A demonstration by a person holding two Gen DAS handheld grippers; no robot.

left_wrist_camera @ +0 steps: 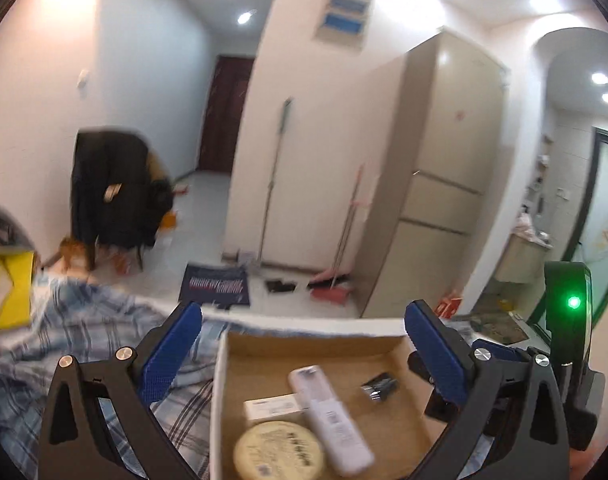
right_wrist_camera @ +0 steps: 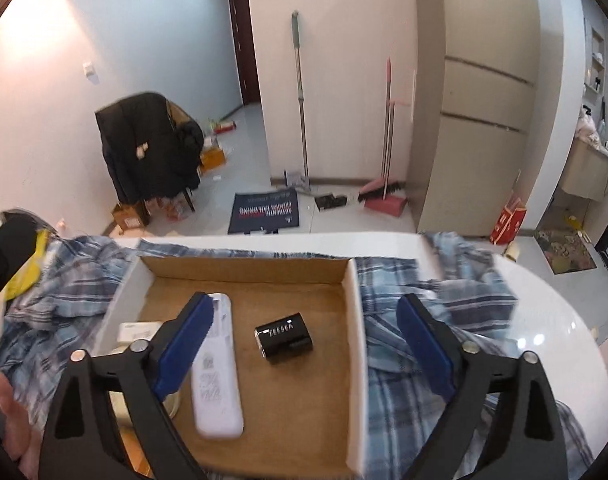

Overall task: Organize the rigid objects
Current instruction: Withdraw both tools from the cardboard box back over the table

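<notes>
I am holding my right gripper (right_wrist_camera: 304, 344) over the cardboard box (right_wrist_camera: 354, 320), jaws spread wide and gripping nothing; the black case (right_wrist_camera: 283, 338) is lying free on the box floor between the blue pads, touching neither. The white remote (right_wrist_camera: 217, 368) is lying just left of it, its upper end passing behind my left-side pad. There is bare cardboard right of the case up to the box's white right wall, and more toward the far wall.

My left gripper (left_wrist_camera: 304, 350) is also standing wide open and empty above the box's far rim. Below it the remote is resting partly across a small white box (left_wrist_camera: 269, 406), and a round yellowish tin (left_wrist_camera: 279, 456) is sitting near the bottom edge, cut off there.

The box is sitting on a blue plaid cloth (right_wrist_camera: 416, 360) on a white table (right_wrist_camera: 552, 320). In the right view my pad and frame are hiding most of the tin and the white box. The left view is blurring, so the remote's labels are unreadable.
</notes>
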